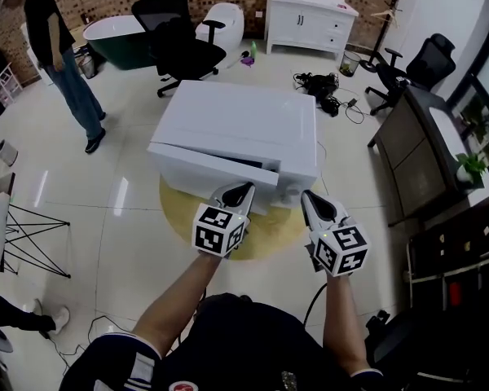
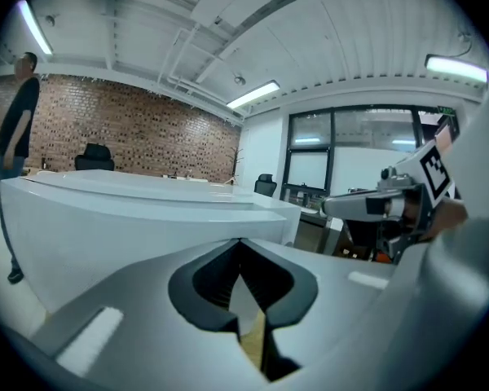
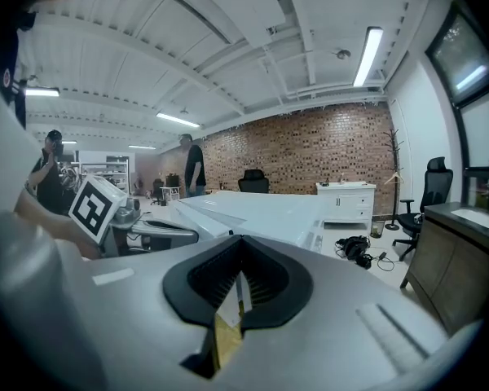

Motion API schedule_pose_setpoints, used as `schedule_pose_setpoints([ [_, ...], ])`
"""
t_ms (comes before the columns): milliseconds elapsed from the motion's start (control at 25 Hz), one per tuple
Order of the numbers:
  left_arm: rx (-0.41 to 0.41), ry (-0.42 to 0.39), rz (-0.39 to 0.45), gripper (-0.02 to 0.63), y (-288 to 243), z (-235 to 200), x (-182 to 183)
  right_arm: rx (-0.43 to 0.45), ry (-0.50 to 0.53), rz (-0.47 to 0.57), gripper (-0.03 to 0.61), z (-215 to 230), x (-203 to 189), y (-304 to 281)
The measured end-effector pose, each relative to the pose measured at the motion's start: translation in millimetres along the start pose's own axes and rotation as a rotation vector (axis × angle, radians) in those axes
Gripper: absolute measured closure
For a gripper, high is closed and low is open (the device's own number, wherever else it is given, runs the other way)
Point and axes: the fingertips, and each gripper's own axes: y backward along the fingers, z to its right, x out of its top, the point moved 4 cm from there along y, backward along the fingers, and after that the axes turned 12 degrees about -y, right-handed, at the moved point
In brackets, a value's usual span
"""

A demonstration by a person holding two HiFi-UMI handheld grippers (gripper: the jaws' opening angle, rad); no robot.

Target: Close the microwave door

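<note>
**Microwave door ajar, just ahead of two closed grippers**

The microwave door [image 1: 216, 172] runs crosswise beyond the fingertips, nearest the left gripper [image 1: 243, 190]. The right gripper [image 1: 308, 198] points at the far corner. Both grippers' jaws are pressed together, empty. The microwave [image 1: 236, 129] sits on a yellow mat [image 1: 269, 228] on a tiled floor [image 1: 122, 218], in a brick-walled room.

The left hand-held gripper [image 1: 242, 191] hides part of the microwave door [image 1: 197, 172]; the edge crops a bystander's leg [image 1: 16, 318].
</note>
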Motion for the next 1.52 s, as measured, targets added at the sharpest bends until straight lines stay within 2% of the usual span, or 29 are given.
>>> schedule_pose_setpoints([
  [200,0.048,0.009,0.002,0.601,-10,-7,3,-0.018,-0.007,-0.002,0.577,7,-3,8],
  [640,0.044,0.023,-0.007,0.601,-12,-8,4,-0.032,0.007,-0.001,0.577,17,2,10],
  [880,0.087,0.017,-0.031,0.603,-28,-16,7,-0.039,0.027,0.011,0.577,17,7,17],
  [1040,0.085,0.015,-0.024,0.603,-28,-16,5,-0.038,0.020,0.009,0.577,19,5,23],
  [1240,0.054,-0.007,-0.019,0.603,-25,-7,10,-0.017,0.030,0.008,0.577,14,4,22],
  [1520,0.020,-0.052,0.076,0.603,10,8,46,0.084,0.064,0.033,0.577,-18,12,6],
])
